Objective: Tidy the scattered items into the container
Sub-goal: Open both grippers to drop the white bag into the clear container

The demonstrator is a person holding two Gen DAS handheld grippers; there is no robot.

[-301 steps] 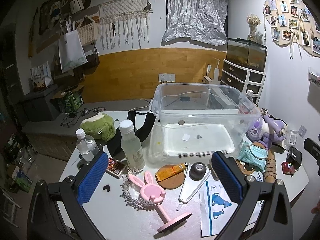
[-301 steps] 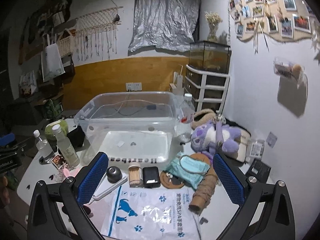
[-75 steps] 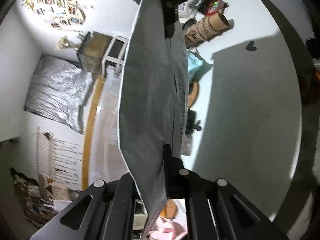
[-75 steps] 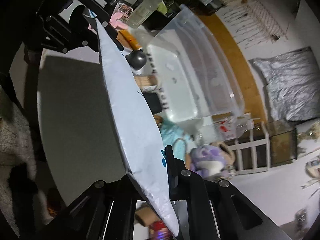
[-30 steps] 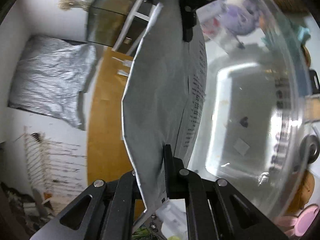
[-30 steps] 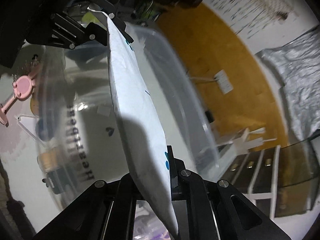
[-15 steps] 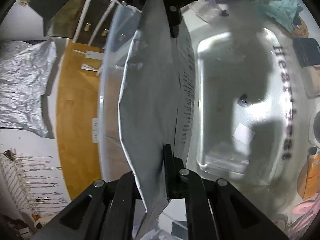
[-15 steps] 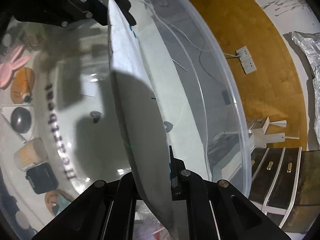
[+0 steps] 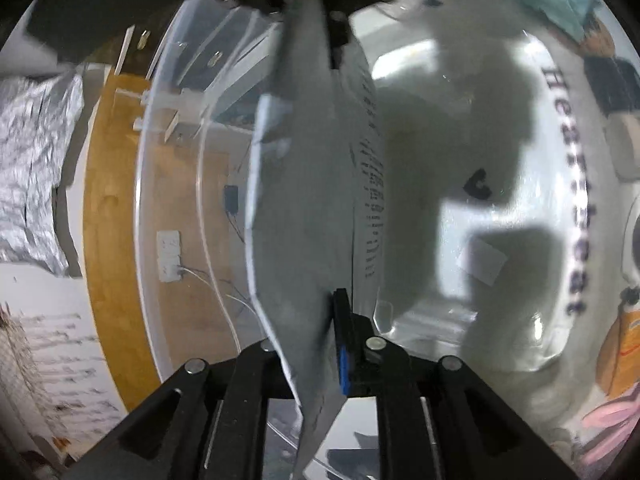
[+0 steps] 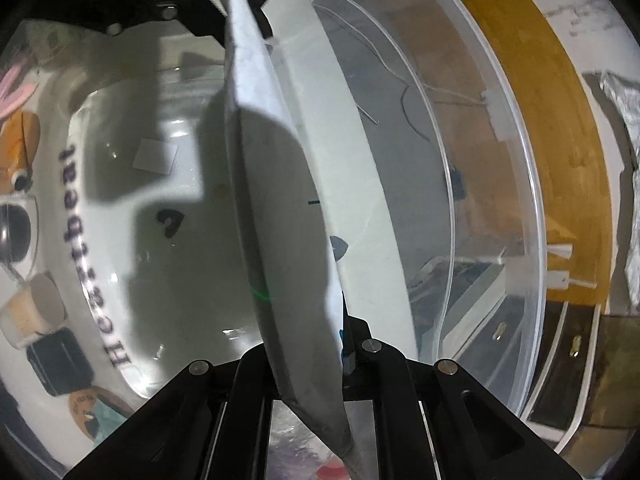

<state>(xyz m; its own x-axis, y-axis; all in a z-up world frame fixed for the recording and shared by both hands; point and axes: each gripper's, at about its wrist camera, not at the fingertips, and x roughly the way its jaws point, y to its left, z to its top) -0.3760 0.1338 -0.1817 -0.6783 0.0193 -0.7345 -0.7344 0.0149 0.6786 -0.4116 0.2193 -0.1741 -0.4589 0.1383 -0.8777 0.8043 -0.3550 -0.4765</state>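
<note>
A flat white printed pouch (image 9: 308,208) hangs edge-on inside the clear plastic bin (image 9: 168,184), held at both ends. My left gripper (image 9: 320,344) is shut on its near corner in the left wrist view. My right gripper (image 10: 316,344) is shut on the opposite end of the same pouch (image 10: 280,184) in the right wrist view. Each gripper shows as dark metal at the pouch's far end in the other camera. The bin (image 10: 492,184) has "Heartbeat" lettering and a bare white floor (image 10: 172,272) under the pouch, which holds a small black heart and a paper square.
Seen through the bin wall on the table are an orange tube (image 10: 18,148), a black round item (image 10: 14,232), a small wooden jar (image 10: 32,312), a black case (image 10: 60,360) and a pink piece (image 9: 608,416). A wood-panelled wall with sockets (image 9: 170,256) lies behind.
Both grippers have carried the pouch from above the table over the bin rim and lowered it further into the bin. Both stay shut on it.
</note>
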